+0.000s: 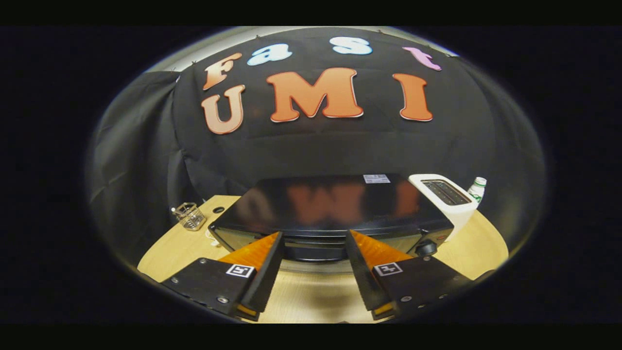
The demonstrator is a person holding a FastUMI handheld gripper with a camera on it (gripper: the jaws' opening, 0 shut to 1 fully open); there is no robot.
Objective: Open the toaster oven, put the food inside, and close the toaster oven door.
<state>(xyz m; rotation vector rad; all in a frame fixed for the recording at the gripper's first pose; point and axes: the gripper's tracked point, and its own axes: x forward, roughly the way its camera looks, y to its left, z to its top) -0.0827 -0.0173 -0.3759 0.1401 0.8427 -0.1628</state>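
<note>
Jaws of the gripper (314, 237) stand wide, empty, before one glossy black toaster oven (330, 206); one white slot toaster (444, 197) at two o'clock on the wooden desk (311, 291).

Wooden table (311, 296) bears toaster oven (335, 209), toaster (444, 197), basket (189, 216).

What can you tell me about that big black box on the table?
The glossy black toaster oven sits upright on the pale wooden table, its flat top mirroring the wall behind. Its door looks closed, with a dark handle across the front and a round knob beside it. The open tool hangs just before the handle, touching nothing.
</note>
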